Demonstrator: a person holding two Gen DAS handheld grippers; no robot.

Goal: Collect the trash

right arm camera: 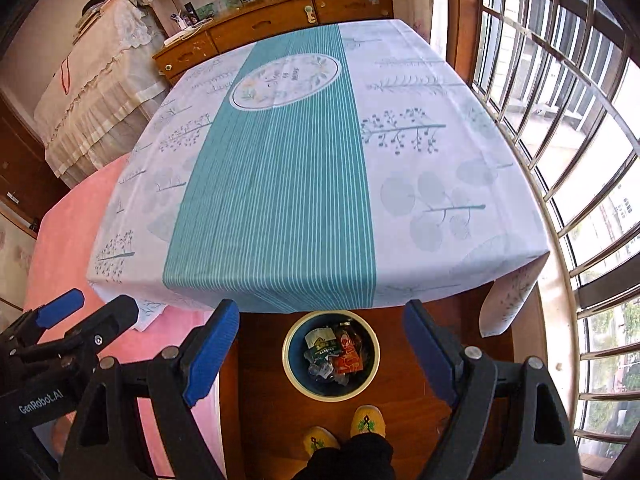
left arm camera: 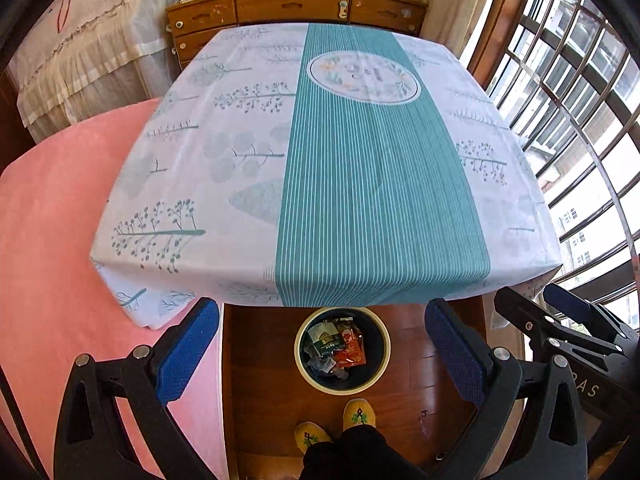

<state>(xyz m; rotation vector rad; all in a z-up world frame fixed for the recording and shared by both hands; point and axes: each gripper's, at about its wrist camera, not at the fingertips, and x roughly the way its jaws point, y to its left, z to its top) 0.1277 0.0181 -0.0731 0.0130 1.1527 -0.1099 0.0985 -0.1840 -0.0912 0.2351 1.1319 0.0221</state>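
A round dark bin [left arm camera: 378, 364] [right arm camera: 370, 364] with a pale rim stands on the wooden floor just in front of the table. Inside lie a green-and-white packet [left arm camera: 326, 342] [right arm camera: 320, 344], an orange-red packet [left arm camera: 352, 350] [right arm camera: 348, 360] and some clear plastic. My left gripper [left arm camera: 322, 356] hangs open above the bin, nothing between its blue pads. My right gripper [right arm camera: 324, 354] is open too, over the same bin and empty. Each gripper shows at the edge of the other's view. The table top [left arm camera: 360, 184] [right arm camera: 280, 184], covered by a teal-striped white cloth, carries nothing.
A person's yellow beaded slippers [left arm camera: 358, 414] [right arm camera: 366, 420] stand just behind the bin. A pink bed [left arm camera: 52, 240] [right arm camera: 68, 224] borders the table on the left. A barred window [left arm camera: 580, 100] [right arm camera: 560, 120] runs along the right, and a wooden dresser [left arm camera: 292, 8] [right arm camera: 260, 28] stands behind the table.
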